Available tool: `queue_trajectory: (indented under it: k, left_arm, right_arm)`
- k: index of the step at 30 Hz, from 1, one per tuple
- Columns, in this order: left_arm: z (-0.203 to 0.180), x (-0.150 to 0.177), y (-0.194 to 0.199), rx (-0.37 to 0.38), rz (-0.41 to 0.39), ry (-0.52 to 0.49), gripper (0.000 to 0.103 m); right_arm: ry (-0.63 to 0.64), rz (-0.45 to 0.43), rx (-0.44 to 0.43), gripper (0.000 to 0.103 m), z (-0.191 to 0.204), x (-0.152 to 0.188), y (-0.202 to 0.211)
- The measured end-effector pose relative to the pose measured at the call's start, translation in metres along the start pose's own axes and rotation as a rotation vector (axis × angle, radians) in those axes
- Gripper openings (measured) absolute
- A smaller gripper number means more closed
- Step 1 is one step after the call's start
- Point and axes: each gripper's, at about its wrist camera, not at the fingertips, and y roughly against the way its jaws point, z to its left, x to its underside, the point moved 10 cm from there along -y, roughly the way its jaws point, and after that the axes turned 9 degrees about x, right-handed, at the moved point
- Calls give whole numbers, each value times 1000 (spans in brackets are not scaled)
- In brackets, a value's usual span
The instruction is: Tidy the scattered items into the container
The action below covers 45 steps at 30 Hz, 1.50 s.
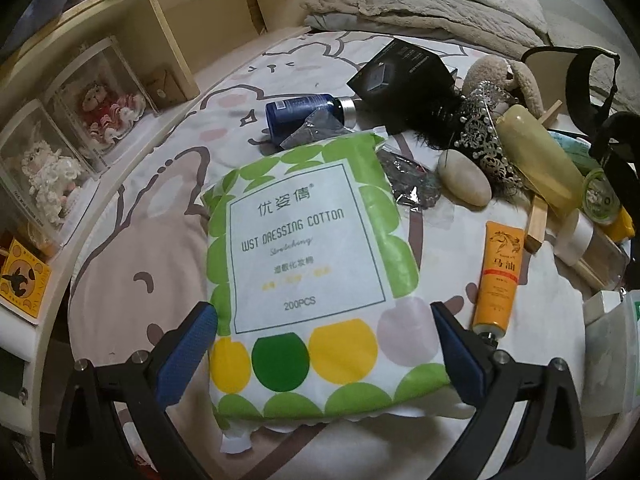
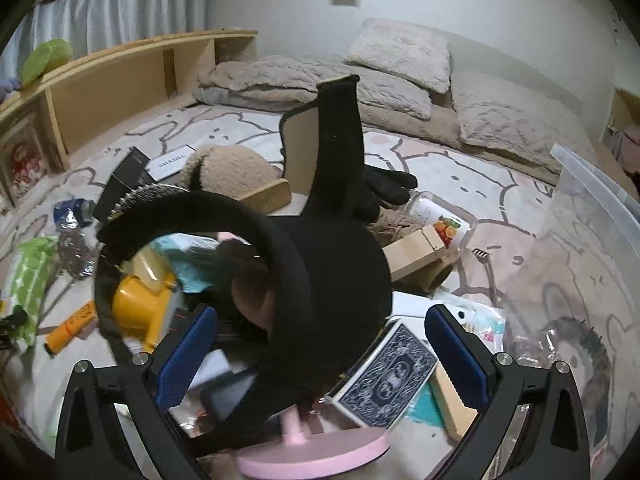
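A green-dotted bag of cotton pads [image 1: 304,240] lies flat on the bedsheet, its near end between the pads of my left gripper [image 1: 324,354], which stands open around it. Beyond it lie a blue bottle [image 1: 304,112], a foil packet [image 1: 408,176], a beige pebble-shaped thing [image 1: 464,180], an olive bottle [image 1: 540,152] and an orange tube [image 1: 498,276]. My right gripper [image 2: 322,354] is open over a round mirror on a pink stand [image 2: 312,448] with a black hat-like thing [image 2: 340,272] against it. A clear plastic bin [image 2: 592,208] stands at the right.
A wooden shelf [image 1: 168,20] with boxed dolls runs along the left. Pillows and blankets [image 2: 400,56] lie at the far end of the bed. A card box [image 2: 388,380], a cardboard box [image 2: 416,256], a black glove [image 2: 388,188], a visor [image 2: 340,140] and a plush toy [image 2: 228,172] crowd the middle.
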Motion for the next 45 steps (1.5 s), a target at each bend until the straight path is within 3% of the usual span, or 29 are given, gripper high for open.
queue_trajectory:
  k: [1,5,7,9,13,18,20,25,30,38,42,45]
  left_arm:
    - [0,0,0,4,-2,1,103]
    - [0,1,2,27,-11,11,101]
    - [1,1,5,37,-22,21,99]
    - [1,1,8,48,-35,31,97]
    - [3,1,16,71,-57,43,90]
    - [0,-5,32,102,-95,46,64]
    - [-2,-6,34,100,-101,37,61]
    - [-1,-4,37,104,-109,35,60]
    - [-4,0,41,100,-110,7,59]
    - [-8,0,48,103,-119,-16,57]
    - [-9,0,51,97,-125,-22,57]
    - [-8,-2,57,96,-136,-24,57]
  right_arm:
    - [4,4,-2,68,-1,0,-3]
    - [3,21,-31,59,-3,2,-10]
    - [27,32,-28,36,0,4,-14]
    - [38,34,-48,20,6,5,-14]
    - [2,25,-94,18,4,0,-5]
    - [-153,-3,-241,18,-1,-13,23]
    - [-191,-14,-294,17,1,-17,35]
    - [-256,-7,-437,17,15,-16,60]
    - [-338,57,-610,18,30,-5,80]
    - [-598,79,-830,18,5,-5,98]
    - [-651,81,-919,18,8,-10,106]
    - [-693,137,-1037,18,23,-9,109]
